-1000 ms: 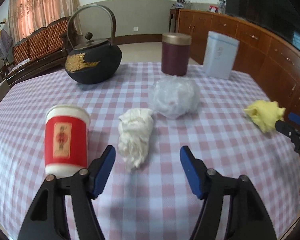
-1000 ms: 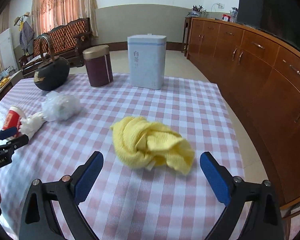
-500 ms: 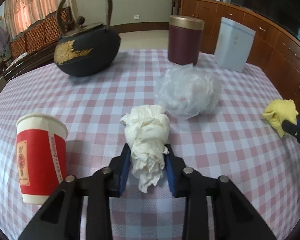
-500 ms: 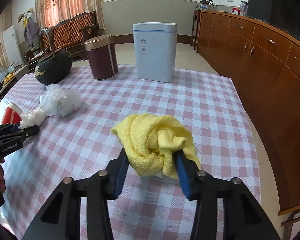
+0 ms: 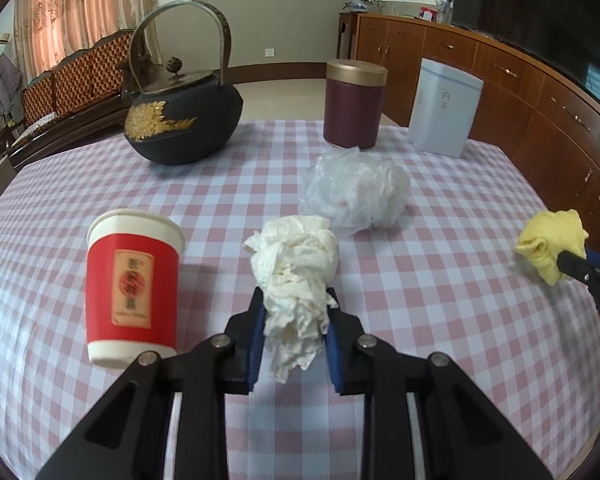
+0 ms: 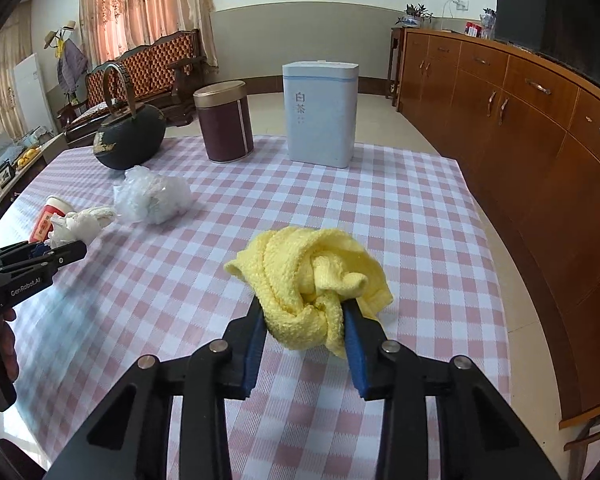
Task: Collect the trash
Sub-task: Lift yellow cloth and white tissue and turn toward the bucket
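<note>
My left gripper [image 5: 294, 320] is shut on a crumpled white tissue [image 5: 294, 272] and holds it just above the checked tablecloth [image 5: 420, 300]. My right gripper [image 6: 304, 322] is shut on a crumpled yellow cloth [image 6: 308, 276], lifted off the cloth-covered table. A crumpled clear plastic bag [image 5: 356, 194] lies behind the tissue. A red paper cup [image 5: 132, 286] stands upright left of my left gripper. In the right wrist view the left gripper [image 6: 66, 252] with the tissue [image 6: 80, 226] shows at the far left.
A black iron teapot [image 5: 184, 124], a maroon canister [image 5: 354, 104] and a pale blue tea tin [image 5: 444, 114] stand along the table's far side. Wooden cabinets [image 6: 540, 140] run along the right. The table edge [image 6: 484, 220] is close on the right.
Both grippers closed from wide open, the left on the white tissue and the right on the yellow cloth. Both have since lifted their loads slightly.
</note>
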{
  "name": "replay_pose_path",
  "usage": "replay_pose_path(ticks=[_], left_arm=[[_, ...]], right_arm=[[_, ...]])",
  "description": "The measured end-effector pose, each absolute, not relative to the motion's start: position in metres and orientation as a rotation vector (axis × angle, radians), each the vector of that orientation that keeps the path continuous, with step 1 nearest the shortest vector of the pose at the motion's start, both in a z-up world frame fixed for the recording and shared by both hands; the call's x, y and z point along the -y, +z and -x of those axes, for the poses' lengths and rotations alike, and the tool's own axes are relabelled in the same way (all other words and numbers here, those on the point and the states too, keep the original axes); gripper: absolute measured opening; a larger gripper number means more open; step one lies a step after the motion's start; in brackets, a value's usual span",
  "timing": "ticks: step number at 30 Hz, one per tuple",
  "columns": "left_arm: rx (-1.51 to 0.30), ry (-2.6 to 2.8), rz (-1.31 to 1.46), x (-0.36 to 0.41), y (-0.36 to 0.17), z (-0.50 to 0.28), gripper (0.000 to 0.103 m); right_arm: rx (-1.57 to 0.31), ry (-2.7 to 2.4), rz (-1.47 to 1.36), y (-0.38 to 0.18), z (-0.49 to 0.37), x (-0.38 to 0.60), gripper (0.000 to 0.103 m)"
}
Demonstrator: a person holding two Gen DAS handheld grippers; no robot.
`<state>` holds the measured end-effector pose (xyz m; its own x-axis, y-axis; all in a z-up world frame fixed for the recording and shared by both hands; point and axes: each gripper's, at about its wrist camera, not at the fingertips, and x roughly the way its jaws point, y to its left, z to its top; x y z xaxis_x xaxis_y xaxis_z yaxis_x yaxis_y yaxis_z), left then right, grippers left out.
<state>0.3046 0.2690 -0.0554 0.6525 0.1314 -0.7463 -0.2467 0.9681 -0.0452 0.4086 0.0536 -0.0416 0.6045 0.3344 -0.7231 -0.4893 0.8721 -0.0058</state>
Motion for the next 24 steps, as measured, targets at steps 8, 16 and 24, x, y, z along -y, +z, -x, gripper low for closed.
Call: replay_pose_path(ticks=[8, 16, 24], left_arm=[[-0.794, 0.207, 0.15, -0.258, -0.045, -0.269, 0.027], [-0.772, 0.174, 0.167, -0.237, -0.036, -0.229, 0.027], [-0.728, 0.165, 0.125, -0.217, -0.018, -0.189, 0.027]], right_arm=[[-0.755, 0.476, 0.201, -0.028, -0.374, -0.039, 0.038], [-0.737, 0.465, 0.194, -0.019, -0.322, -0.025, 0.038], [-0.71, 0.455, 0.162, -0.007, -0.273, -0.003, 0.038]])
